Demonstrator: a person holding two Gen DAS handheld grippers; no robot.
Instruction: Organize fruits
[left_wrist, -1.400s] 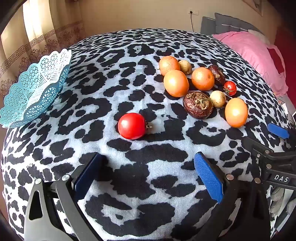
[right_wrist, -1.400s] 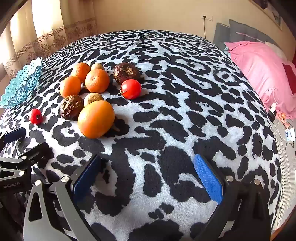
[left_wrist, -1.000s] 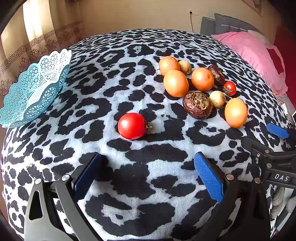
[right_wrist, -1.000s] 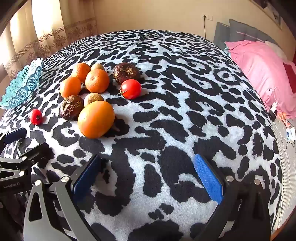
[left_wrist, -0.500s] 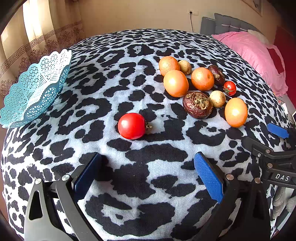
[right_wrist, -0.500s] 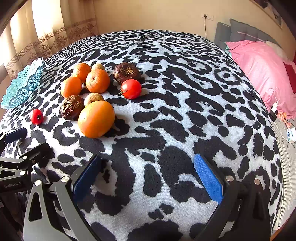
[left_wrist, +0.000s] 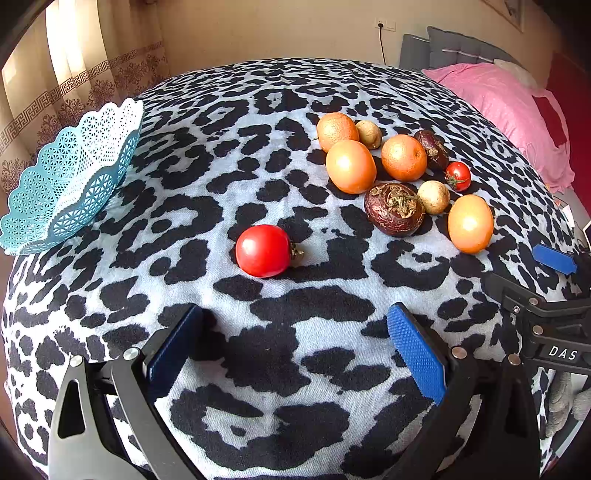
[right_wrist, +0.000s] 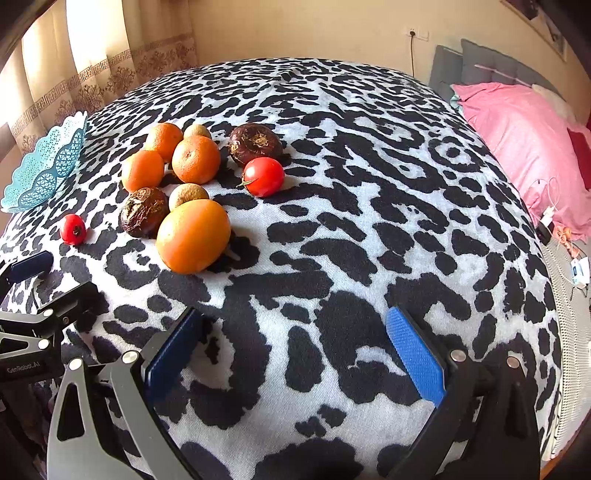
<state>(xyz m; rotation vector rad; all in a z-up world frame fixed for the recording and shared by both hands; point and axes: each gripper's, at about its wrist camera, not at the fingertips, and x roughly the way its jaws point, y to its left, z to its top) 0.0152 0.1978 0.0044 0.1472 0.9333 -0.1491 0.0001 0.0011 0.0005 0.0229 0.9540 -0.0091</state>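
Both claws are released and empty: left claw (left_wrist: 295, 347), right claw (right_wrist: 291, 347). Left view shows the lone tomato (left_wrist: 263, 250) at 12 o'clock; right view shows the fruit cluster (right_wrist: 192, 184) at 11, basket (right_wrist: 48, 170) at 10.

Daylight being let in through the curtains (right_wrist: 92, 55) at upper left, soft shadows being thrown rightward, glare being caught on an orange (left_wrist: 350, 166), edges being bent and darkened by fisheye distortion.

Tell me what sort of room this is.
Most likely a bedroom. A bed with a pink cover and a grey padded headboard stands on one side, patterned curtains hang behind, and the fruit lies on a leopard-print blanket.
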